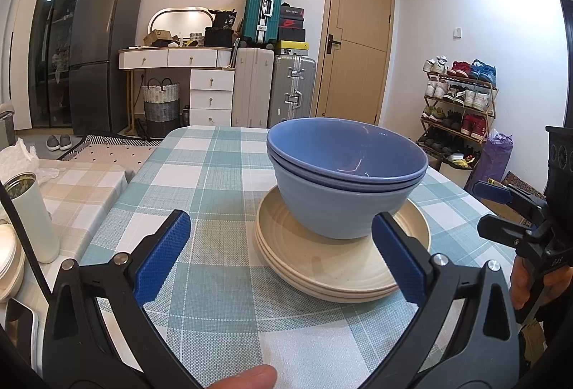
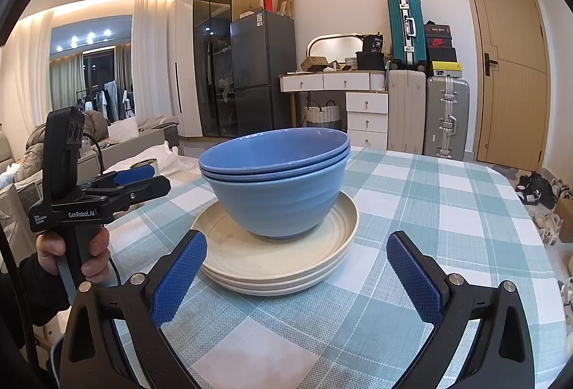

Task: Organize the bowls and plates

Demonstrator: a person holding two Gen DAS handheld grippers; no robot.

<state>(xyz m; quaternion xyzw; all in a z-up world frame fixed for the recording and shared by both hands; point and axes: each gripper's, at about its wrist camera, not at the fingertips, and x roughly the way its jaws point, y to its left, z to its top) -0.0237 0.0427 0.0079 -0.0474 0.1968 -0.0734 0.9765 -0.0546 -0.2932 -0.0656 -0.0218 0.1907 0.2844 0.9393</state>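
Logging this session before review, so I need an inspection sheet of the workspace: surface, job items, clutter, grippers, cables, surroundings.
Surface: table under a teal-and-white checked tablecloth, flat.
Job's things: nested blue ceramic bowls, three rims visible, upright on a stack of cream ridged plates, about three.
Clutter: white cylindrical tumbler and crumpled clear plastic on the neighbouring beige checked surface.
Grippers: left gripper open, empty, short of the plates; right gripper open, empty, near the plate edge.
Cables: black cable behind the left gripper's handle.
Surroundings: grey fridge, suitcases, wooden door, shoe rack.
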